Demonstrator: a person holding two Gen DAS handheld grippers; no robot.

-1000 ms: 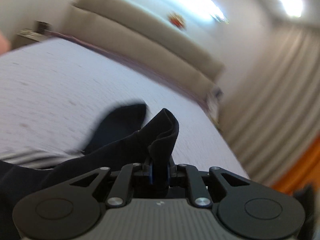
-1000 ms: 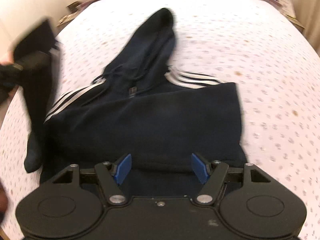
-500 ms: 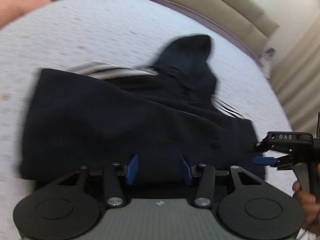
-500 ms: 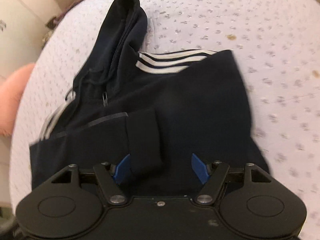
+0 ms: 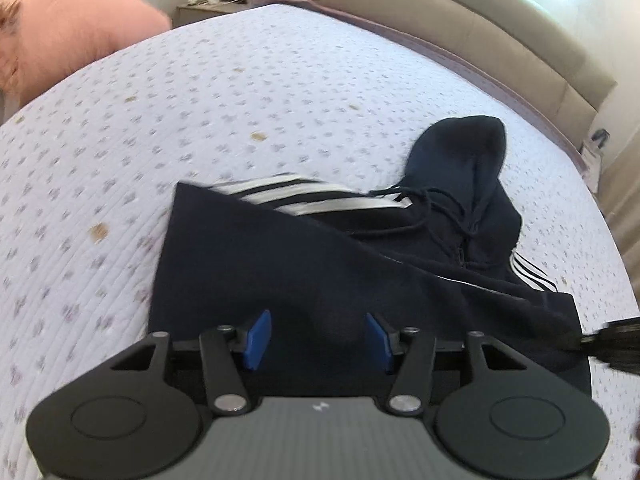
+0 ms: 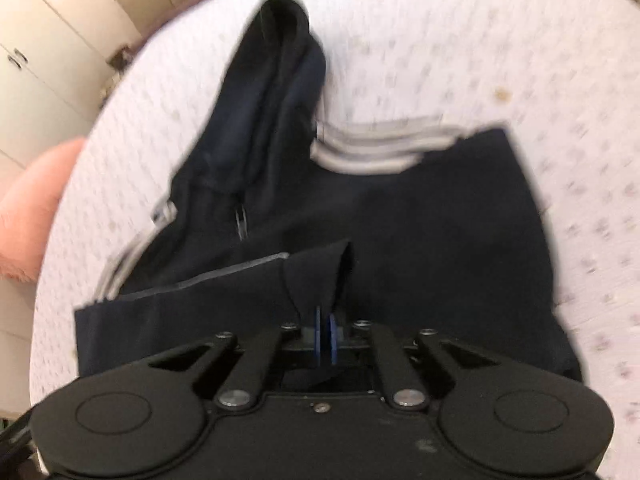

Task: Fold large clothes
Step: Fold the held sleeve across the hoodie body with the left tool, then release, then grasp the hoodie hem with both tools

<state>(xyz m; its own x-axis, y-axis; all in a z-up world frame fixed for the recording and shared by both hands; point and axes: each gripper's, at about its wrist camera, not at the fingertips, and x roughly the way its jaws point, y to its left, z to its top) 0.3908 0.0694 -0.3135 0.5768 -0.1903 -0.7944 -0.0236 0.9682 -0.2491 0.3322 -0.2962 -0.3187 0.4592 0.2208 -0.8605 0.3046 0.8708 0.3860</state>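
Observation:
A dark navy hoodie (image 5: 304,264) with white stripes lies on the bed, its hood (image 5: 468,148) toward the headboard, and it also shows in the right wrist view (image 6: 440,240). My left gripper (image 5: 316,340) is open and empty, low over the hoodie's near edge. My right gripper (image 6: 326,332) is shut on the cuff of a sleeve (image 6: 316,276) folded across the body. The right gripper's tip (image 5: 612,344) shows at the right edge of the left wrist view.
The bed has a white quilted cover with small lilac dots (image 5: 200,120). A beige padded headboard (image 5: 460,28) runs along the far side. A pink pillow (image 5: 68,36) lies at the left corner, beside a nightstand (image 5: 216,4). White cupboards (image 6: 36,72) stand left.
My left gripper let go of the sleeve and opened, then turned down toward the hoodie. My right gripper, open before, closed on the folded sleeve's cuff.

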